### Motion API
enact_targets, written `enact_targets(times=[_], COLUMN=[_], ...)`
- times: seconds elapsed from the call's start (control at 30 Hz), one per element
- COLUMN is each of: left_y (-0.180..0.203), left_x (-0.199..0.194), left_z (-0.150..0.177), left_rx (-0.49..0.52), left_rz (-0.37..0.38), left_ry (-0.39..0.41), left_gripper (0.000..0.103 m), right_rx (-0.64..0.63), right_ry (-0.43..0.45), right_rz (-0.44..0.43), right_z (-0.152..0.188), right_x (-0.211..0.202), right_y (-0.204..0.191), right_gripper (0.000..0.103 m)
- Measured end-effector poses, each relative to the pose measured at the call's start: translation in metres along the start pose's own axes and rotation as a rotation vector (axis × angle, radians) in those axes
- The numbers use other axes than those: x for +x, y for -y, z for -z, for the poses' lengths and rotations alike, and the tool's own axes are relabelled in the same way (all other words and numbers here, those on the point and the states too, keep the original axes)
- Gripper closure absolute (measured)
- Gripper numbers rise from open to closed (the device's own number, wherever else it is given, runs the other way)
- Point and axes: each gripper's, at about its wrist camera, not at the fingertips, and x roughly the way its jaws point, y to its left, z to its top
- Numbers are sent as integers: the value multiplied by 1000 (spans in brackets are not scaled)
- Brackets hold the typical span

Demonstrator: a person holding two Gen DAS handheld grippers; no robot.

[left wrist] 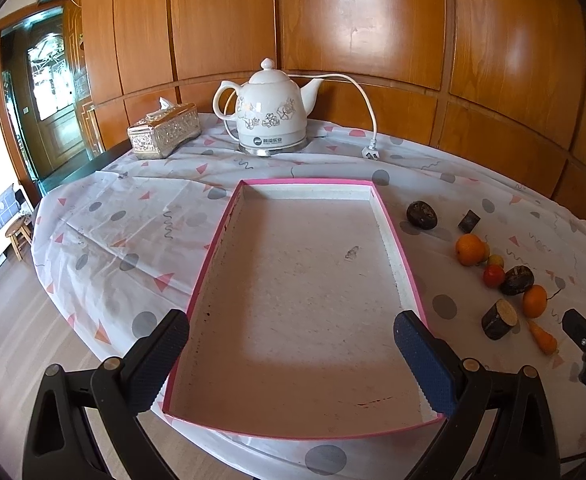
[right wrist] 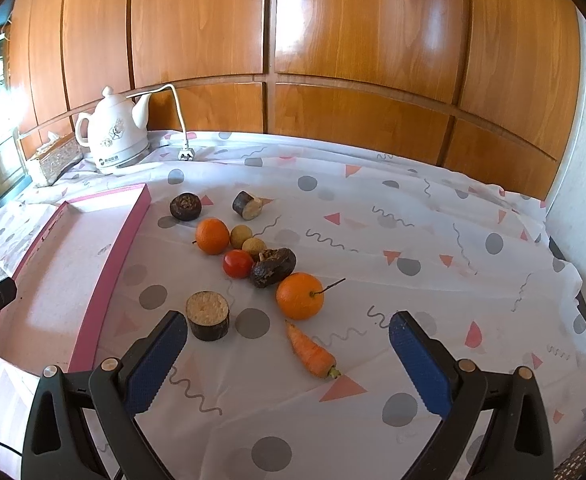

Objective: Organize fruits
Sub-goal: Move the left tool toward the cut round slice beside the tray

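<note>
Here, hovering low over the near end of the pink-rimmed tray [left wrist: 213, 248]: left gripper [left wrist: 291, 356], jaws spread wide and gripping nothing, one blue pad [left wrist: 423, 364] lying over the tray's right rim, the other just outside its left rim. Tray lying bare inside, sitting on a table [left wrist: 105, 232] covered in a white cloth with grey dots and pink triangles.

Hanging to the right of the tray, above the cloth: right gripper [right wrist: 287, 354], jaws likewise gaping wide and carrying nothing, with a small carrot [right wrist: 312, 352] lying between them, touching neither pad.

Sitting scattered on the cloth just right of the tray, none of it inside:
- near orange [right wrist: 299, 295] with a thin stem, just beyond the carrot
- far orange [right wrist: 212, 235], closer to the tray
- red tomato [right wrist: 237, 263], beside a dark wrinkled fruit [right wrist: 273, 267]
- two small tan round fruits [right wrist: 246, 240], touching each other
- another dark round fruit [right wrist: 186, 206], farthest along the tray's edge
- two cut dark-skinned stalk pieces, one [right wrist: 207, 315] standing just beside the right gripper's left pad, one [right wrist: 247, 205] lying at the far end

Standing at the back by the wooden panelled wall: white floral kettle [left wrist: 271, 110] with its cord unplugged, plug [left wrist: 371, 153] resting on the cloth, and a tissue box [left wrist: 164, 130] to its left.
</note>
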Motion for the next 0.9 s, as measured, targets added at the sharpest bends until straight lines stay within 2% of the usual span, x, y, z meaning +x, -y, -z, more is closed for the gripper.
enact_targets(times=[0.33,0.9], left_y=[2,8], left_x=[0,-5], left_z=[1,3], left_rx=[5,16], left_rz=[16,64], left_ry=[-6,-2], left_gripper=[0,0], right_rx=[-33,-54], right_ry=[24,15], right_rz=[6,4], right_z=[-2,-2], right_x=[-5,-2], right_y=[-5,-4], right_gripper=[0,0])
